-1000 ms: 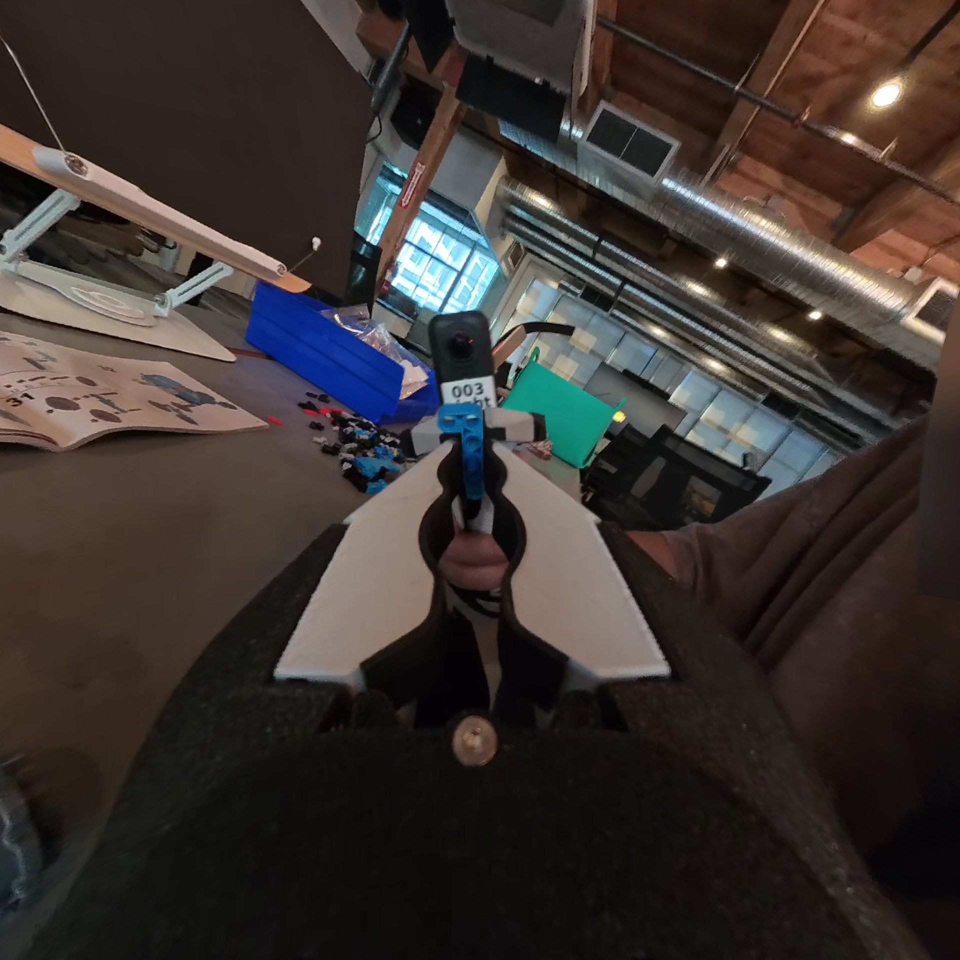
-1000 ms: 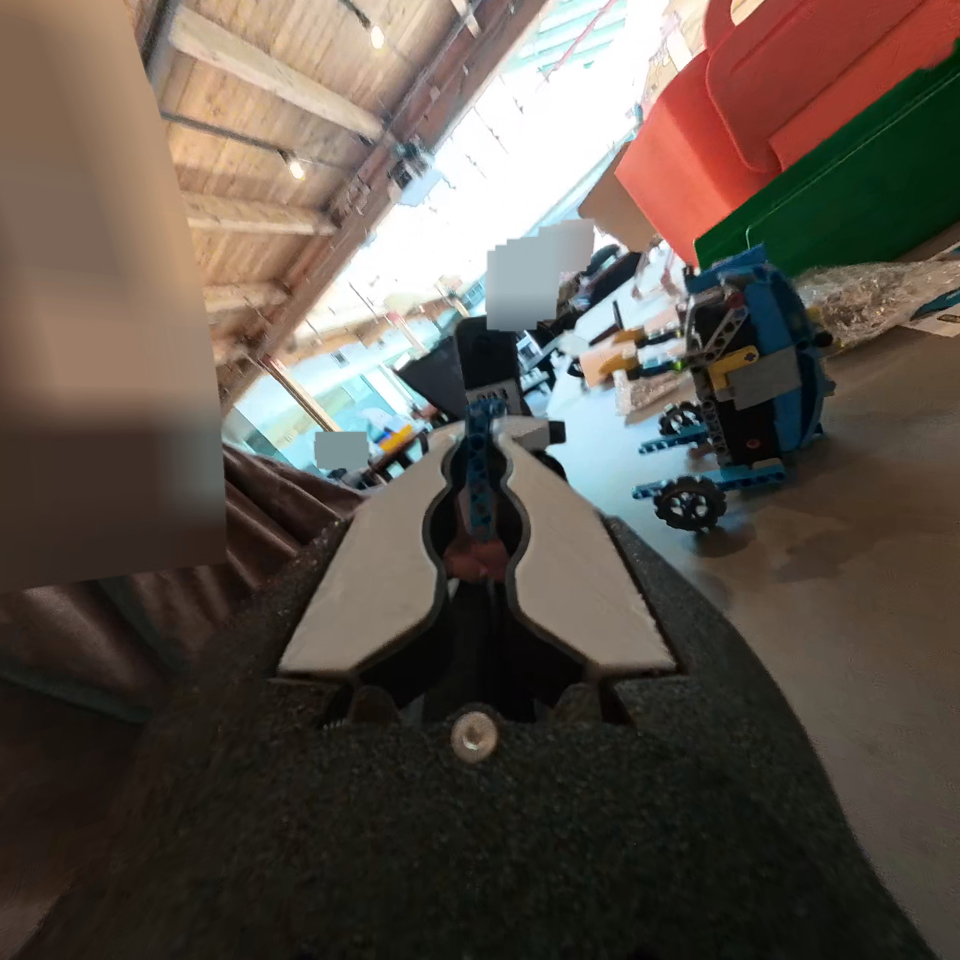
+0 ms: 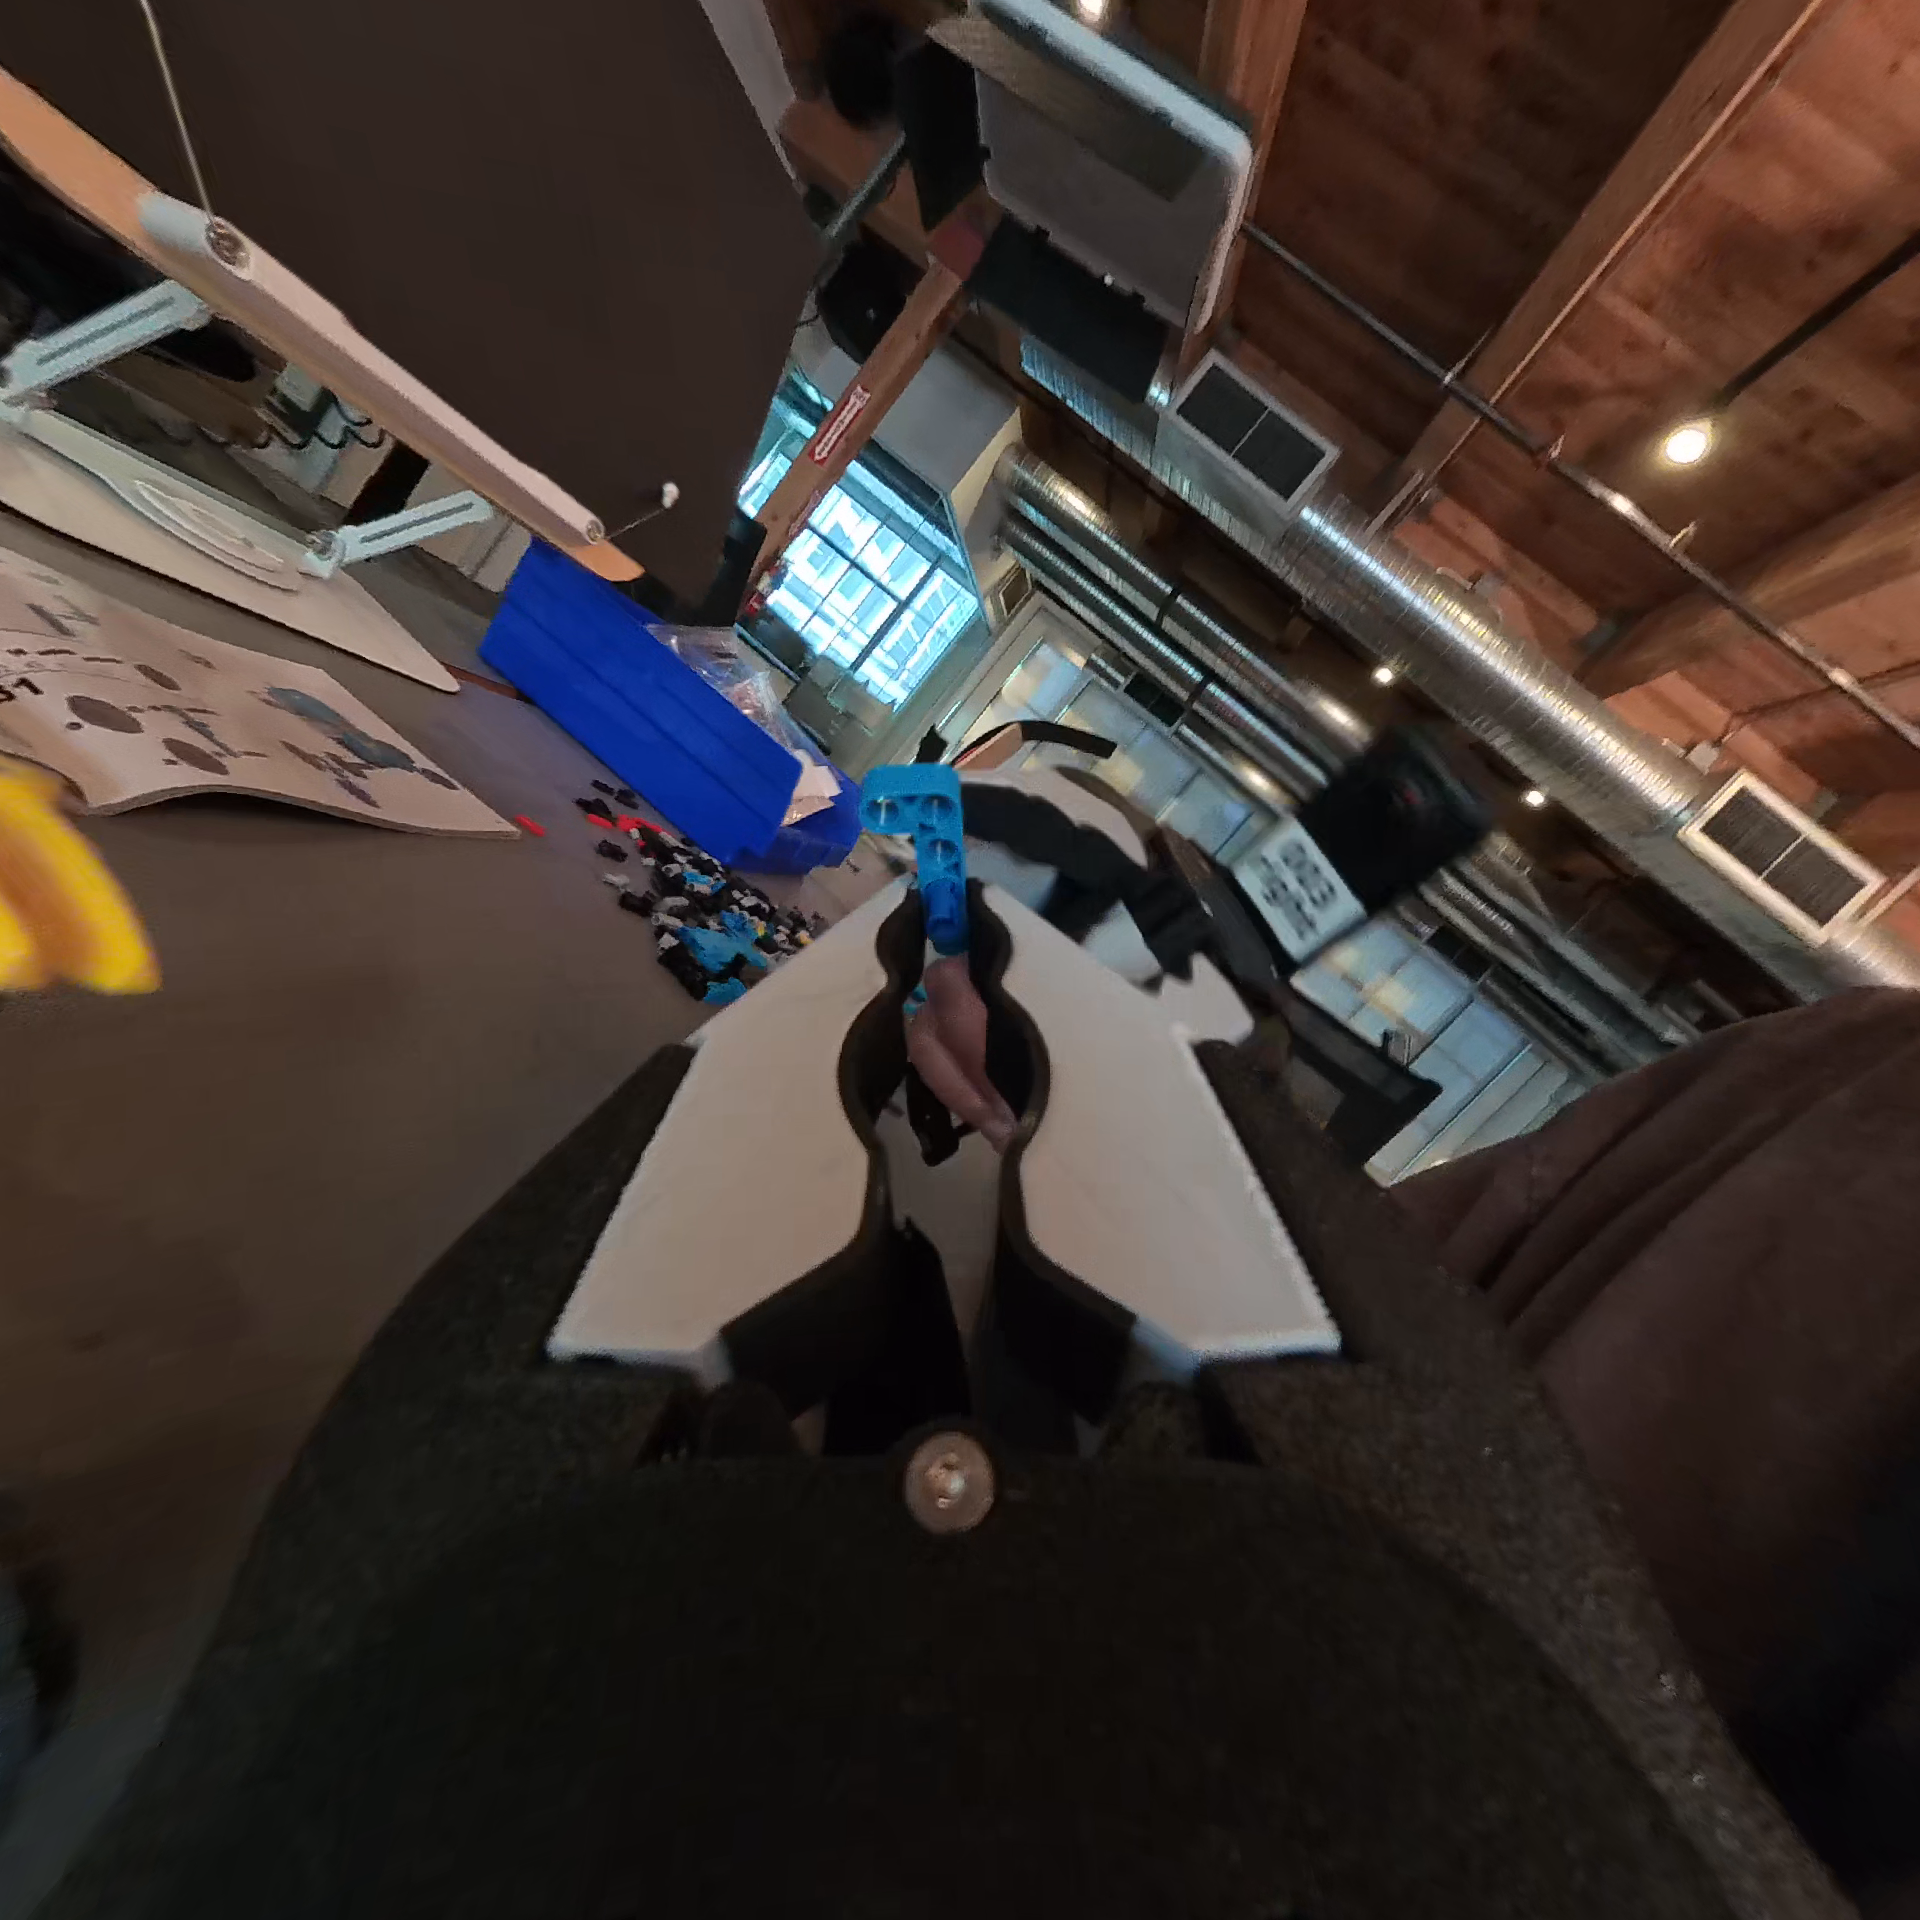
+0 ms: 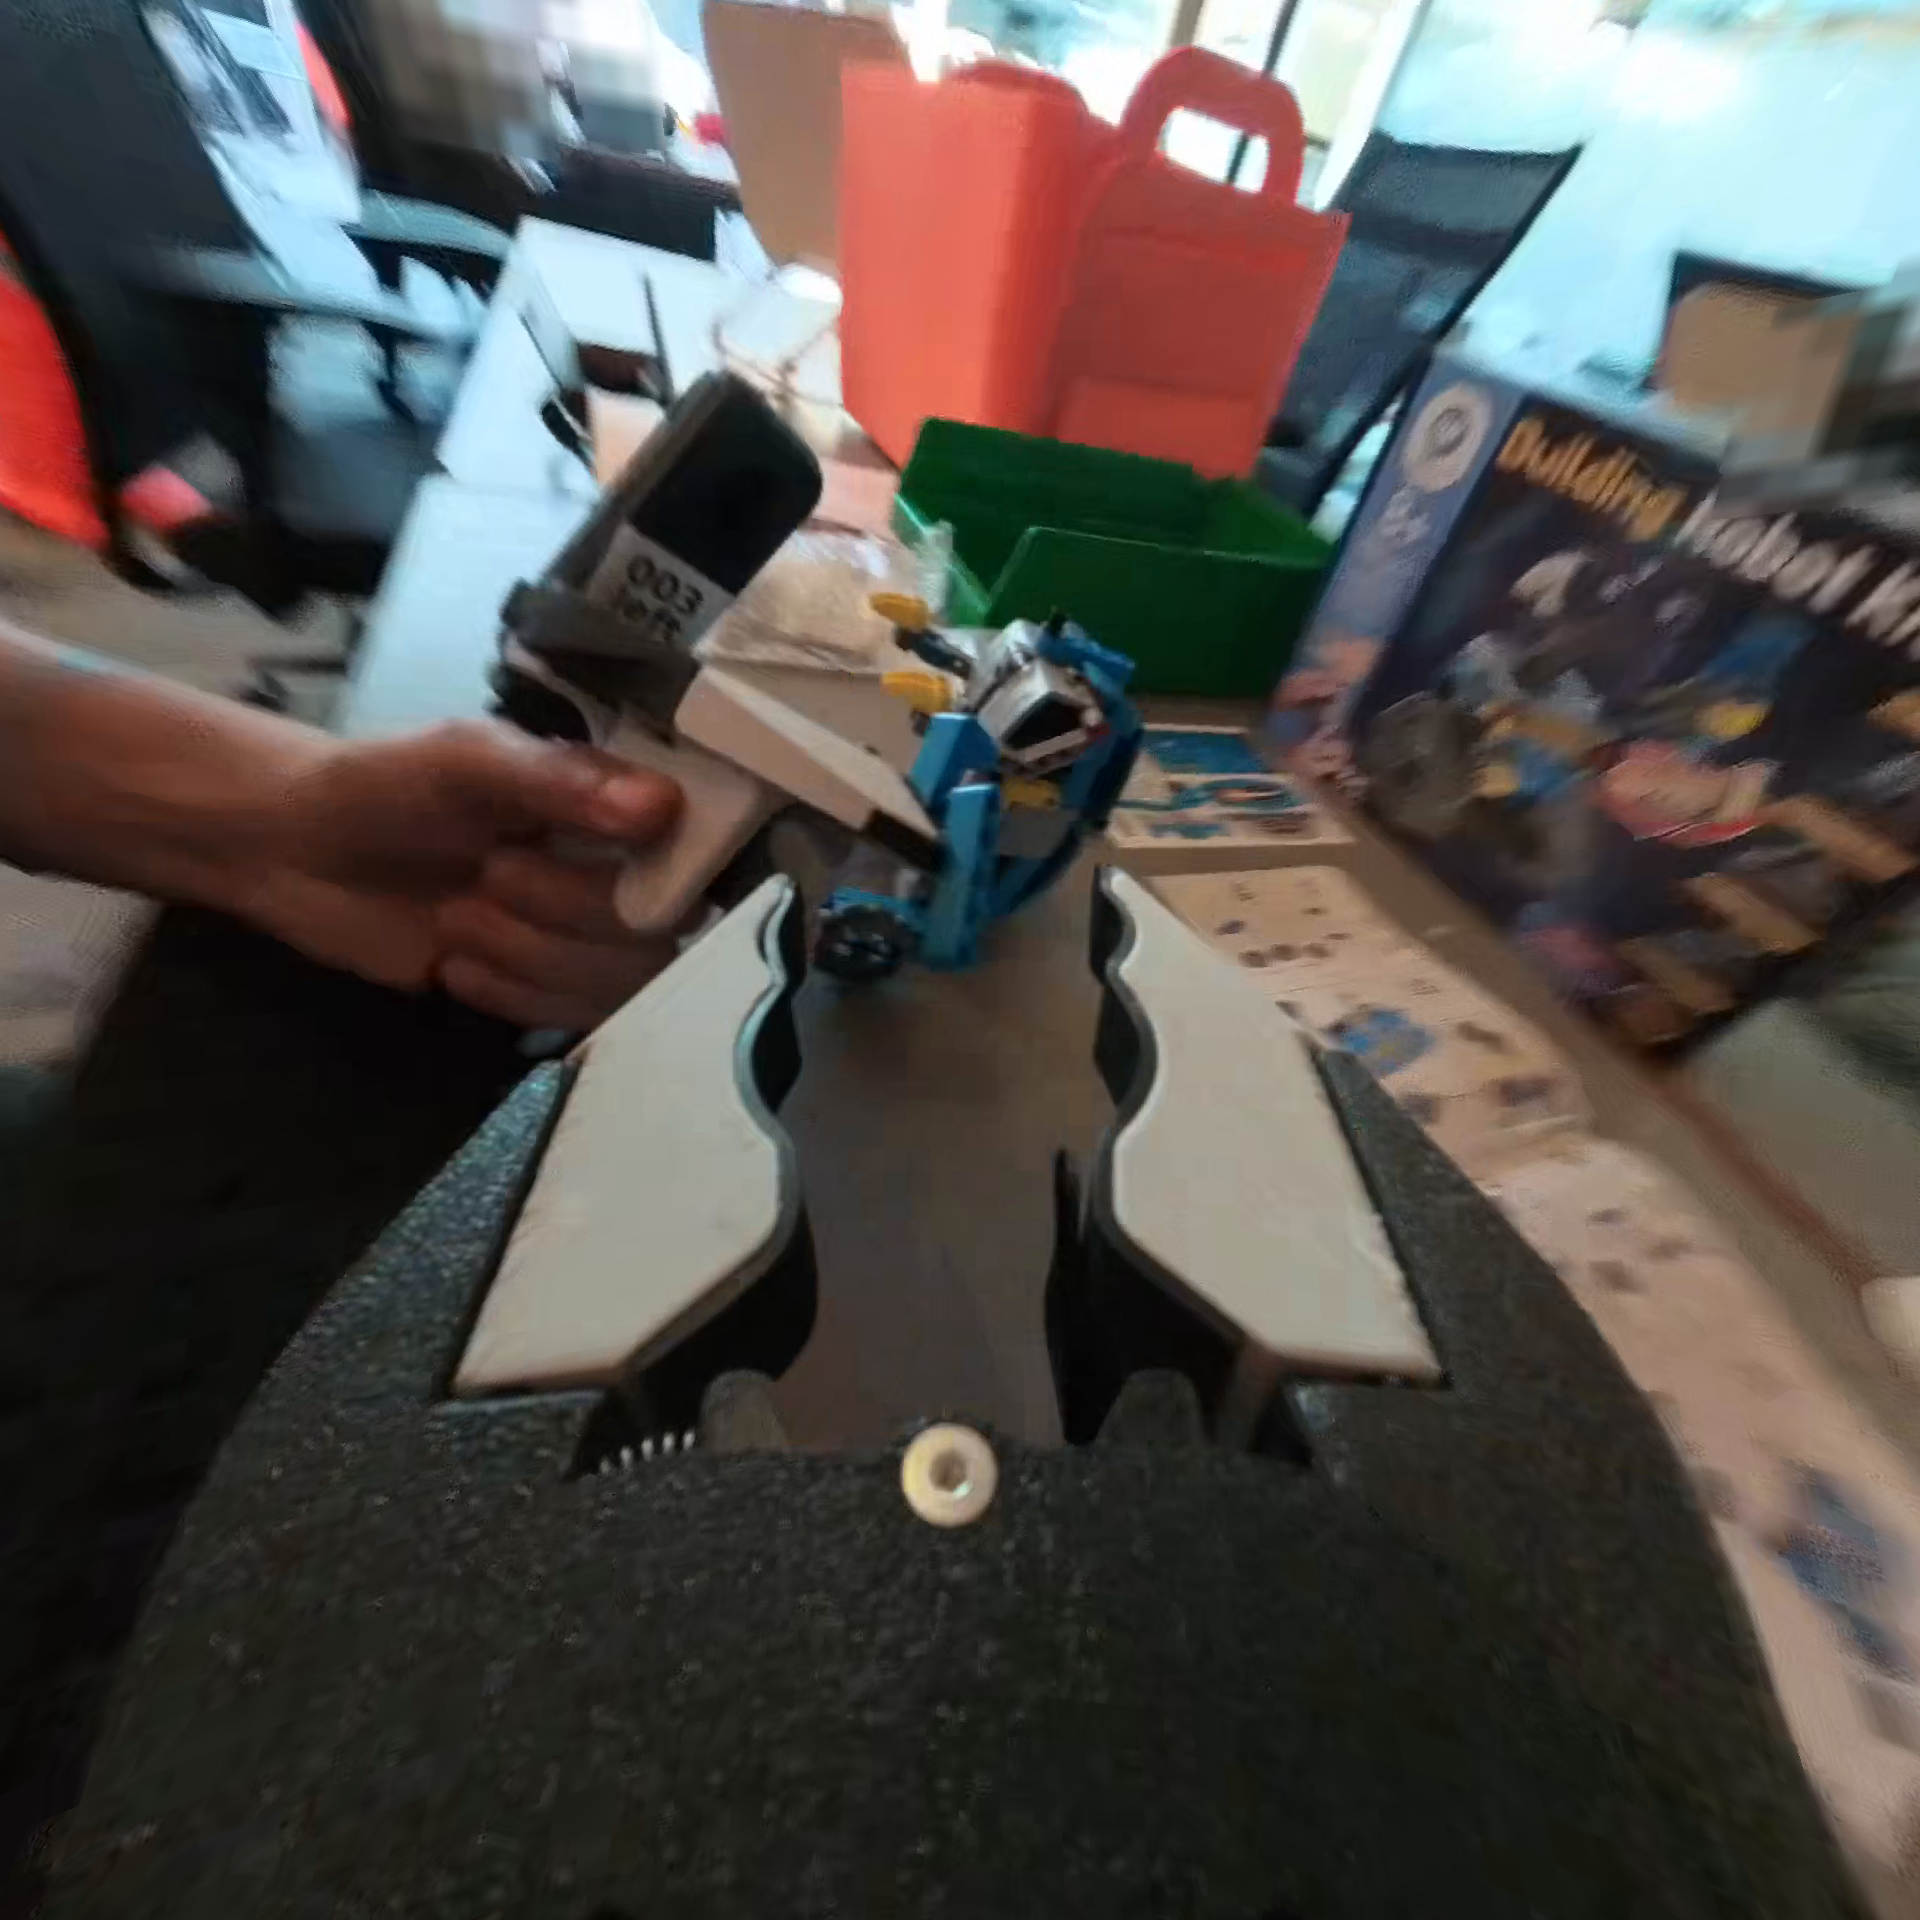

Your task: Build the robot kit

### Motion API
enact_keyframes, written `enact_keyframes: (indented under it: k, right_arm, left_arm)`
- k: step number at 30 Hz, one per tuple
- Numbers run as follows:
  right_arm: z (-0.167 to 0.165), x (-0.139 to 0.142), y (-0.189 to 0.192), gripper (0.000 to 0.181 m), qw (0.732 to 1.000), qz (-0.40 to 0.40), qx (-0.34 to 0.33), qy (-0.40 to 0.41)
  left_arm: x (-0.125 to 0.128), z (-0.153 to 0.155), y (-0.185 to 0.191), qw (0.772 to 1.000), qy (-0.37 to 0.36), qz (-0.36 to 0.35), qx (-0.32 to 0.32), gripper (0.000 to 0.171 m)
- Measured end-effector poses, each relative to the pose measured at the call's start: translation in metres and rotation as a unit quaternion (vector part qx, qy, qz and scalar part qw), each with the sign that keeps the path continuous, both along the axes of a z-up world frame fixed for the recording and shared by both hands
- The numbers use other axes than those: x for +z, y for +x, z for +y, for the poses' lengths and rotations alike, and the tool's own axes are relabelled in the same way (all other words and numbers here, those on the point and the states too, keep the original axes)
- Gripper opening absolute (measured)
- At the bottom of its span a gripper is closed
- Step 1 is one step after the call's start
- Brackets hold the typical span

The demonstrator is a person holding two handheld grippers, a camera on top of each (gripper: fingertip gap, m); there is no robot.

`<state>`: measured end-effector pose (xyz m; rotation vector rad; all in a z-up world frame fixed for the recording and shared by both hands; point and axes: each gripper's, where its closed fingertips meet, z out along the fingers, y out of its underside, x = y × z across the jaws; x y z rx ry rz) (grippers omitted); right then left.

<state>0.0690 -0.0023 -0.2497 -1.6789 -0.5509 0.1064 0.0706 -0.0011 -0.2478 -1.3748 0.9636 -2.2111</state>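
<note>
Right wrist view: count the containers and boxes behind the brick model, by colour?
Orange bags: 2
Green bin: 1
Dark printed kit box: 1
Total: 4
All stand beyond the blue brick model. The open right gripper holds none of them.

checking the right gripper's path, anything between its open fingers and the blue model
Nothing lies on the table between the right gripper and the model. The left gripper, holding a blue piece, reaches in from the left beside the model.
</note>
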Motion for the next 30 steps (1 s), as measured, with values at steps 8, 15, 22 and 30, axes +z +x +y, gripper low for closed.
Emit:
enact_keyframes:
  k: [8, 15, 22, 30]
  right_arm:
    - [0.020, -0.002, -0.008, 0.026, 0.976, -0.179, -0.104, 0.063]
    - [0.012, -0.009, 0.001, 0.024, 0.983, -0.163, -0.071, 0.041]
    - [0.007, -0.010, 0.004, 0.024, 0.989, -0.132, -0.055, 0.030]
    - [0.017, -0.007, 0.004, 0.023, 0.982, -0.150, -0.111, 0.030]
  left_arm:
    - [0.001, 0.002, -0.001, 0.998, -0.059, -0.005, -0.027, 0.006]
    - [0.000, 0.003, -0.003, 0.997, -0.069, 0.002, -0.041, 0.024]
    - [-0.005, 0.002, 0.000, 0.999, -0.039, 0.018, -0.027, 0.006]
    - [-0.002, 0.011, 0.000, 0.998, -0.070, 0.004, 0.002, 0.006]
